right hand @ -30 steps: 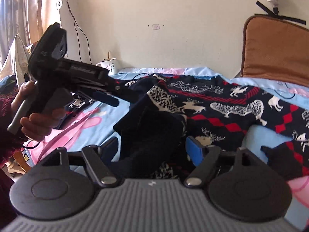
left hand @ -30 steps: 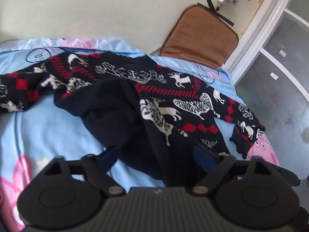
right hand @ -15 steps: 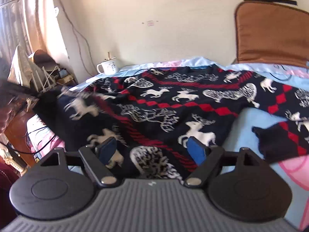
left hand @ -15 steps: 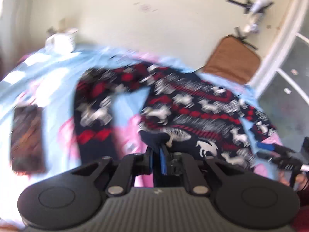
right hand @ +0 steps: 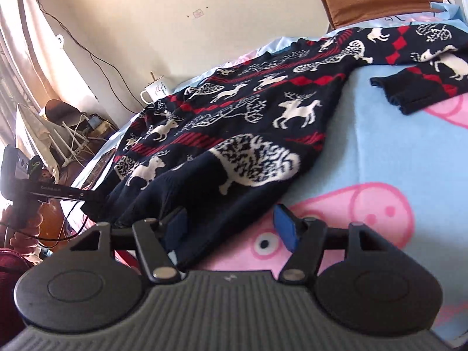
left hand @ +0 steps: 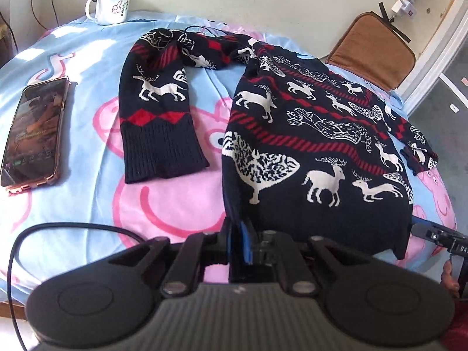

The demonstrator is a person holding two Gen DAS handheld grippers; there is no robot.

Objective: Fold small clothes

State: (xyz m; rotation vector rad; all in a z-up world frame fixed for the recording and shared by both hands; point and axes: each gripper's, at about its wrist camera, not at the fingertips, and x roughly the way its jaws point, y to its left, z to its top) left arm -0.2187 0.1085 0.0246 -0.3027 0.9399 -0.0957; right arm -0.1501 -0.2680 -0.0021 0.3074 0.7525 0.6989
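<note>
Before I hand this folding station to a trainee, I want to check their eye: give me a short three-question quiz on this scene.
1. True or false: the left gripper is shut on the sweater's hem.
2. What lies on the blanket left of the spread sleeve? A) phone B) book C) remote
3. What stands at the blanket's far edge by the wall?

Key
1. True; the pads pinch the hem's corner.
2. A; the phone lies face up.
3. A white mug with a stick in it.
</note>
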